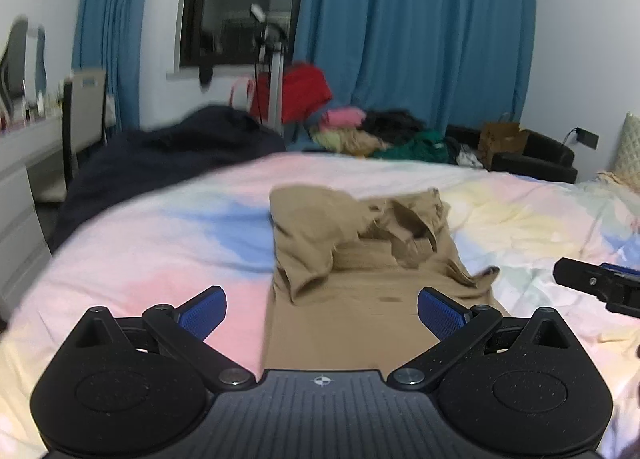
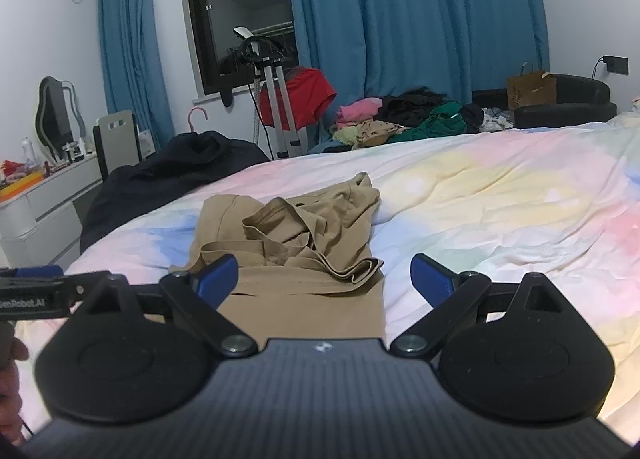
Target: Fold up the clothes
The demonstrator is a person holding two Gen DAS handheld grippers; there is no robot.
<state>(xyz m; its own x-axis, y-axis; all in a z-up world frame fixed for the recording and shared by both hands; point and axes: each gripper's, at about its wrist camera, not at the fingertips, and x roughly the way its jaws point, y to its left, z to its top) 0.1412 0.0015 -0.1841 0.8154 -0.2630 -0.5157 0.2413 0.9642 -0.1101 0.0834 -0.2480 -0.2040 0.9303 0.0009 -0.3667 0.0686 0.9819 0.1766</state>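
Observation:
A tan garment [image 1: 352, 259] [image 2: 296, 251] lies on the pastel bedspread [image 1: 160, 235] [image 2: 480, 203]. Its near part is flat and smooth; its far part is bunched and crumpled. My left gripper [image 1: 322, 311] is open just above the garment's near flat part, nothing between its blue pads. My right gripper [image 2: 324, 279] is also open, hovering over the same flat part, empty. The right gripper's finger [image 1: 596, 283] shows at the right edge of the left wrist view, and the left gripper's finger [image 2: 36, 287] at the left edge of the right wrist view.
A dark blanket [image 1: 168, 155] [image 2: 172, 171] is heaped at the bed's far left. A pile of coloured clothes [image 1: 372, 135] [image 2: 400, 119] lies beyond the bed, by blue curtains [image 1: 420, 31]. A white desk [image 2: 44, 203], chair and a tripod [image 2: 272, 107] stand at left.

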